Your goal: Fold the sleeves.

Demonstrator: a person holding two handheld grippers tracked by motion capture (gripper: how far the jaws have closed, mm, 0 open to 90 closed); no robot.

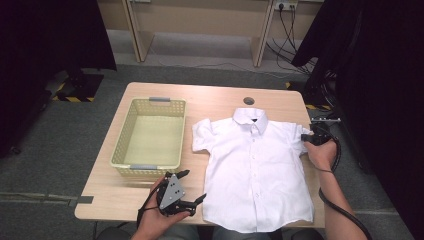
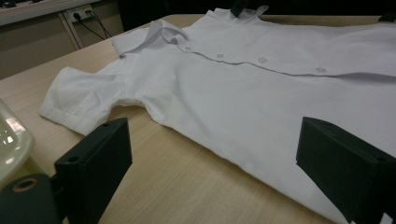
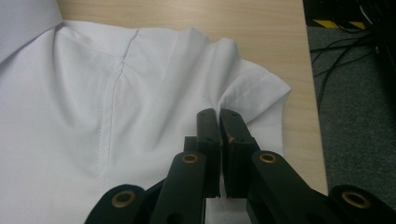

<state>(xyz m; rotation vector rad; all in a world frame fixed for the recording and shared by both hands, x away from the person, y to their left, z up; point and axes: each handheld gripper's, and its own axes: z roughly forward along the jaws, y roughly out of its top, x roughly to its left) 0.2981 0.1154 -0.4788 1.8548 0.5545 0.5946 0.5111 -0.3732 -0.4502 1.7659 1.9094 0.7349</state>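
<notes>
Between the closed jaws of our right gripper (image 3: pixel 219 116) sits a pinch of the white short-sleeved shirt (image 1: pixel 255 170), taken at the sleeve (image 3: pixel 261 93) on that side; the cloth bunches up just beyond the jaw tips. Our left gripper (image 1: pixel 192 187) hovers with its jaws wide apart and nothing between them, just off the shirt's lower hem corner, with the other sleeve (image 2: pixel 79 100) farther ahead of it. The shirt itself lies flat and buttoned on the wooden table (image 1: pixel 215 97), and the pale yellow plastic basket (image 1: pixel 150 132) stands beyond the left gripper, on the side away from the shirt.

Our worry is the thin bite: the right jaws seem to hold only a fold of sleeve (how many layers, we cannot tell), so a quick lift could let it slip free, or drag the whole shirt across the table and wrinkle it. If we pull with the right before the left has taken hold, the fold would likely go crooked. The left jaws could also close on bare table and miss the hem edge.
</notes>
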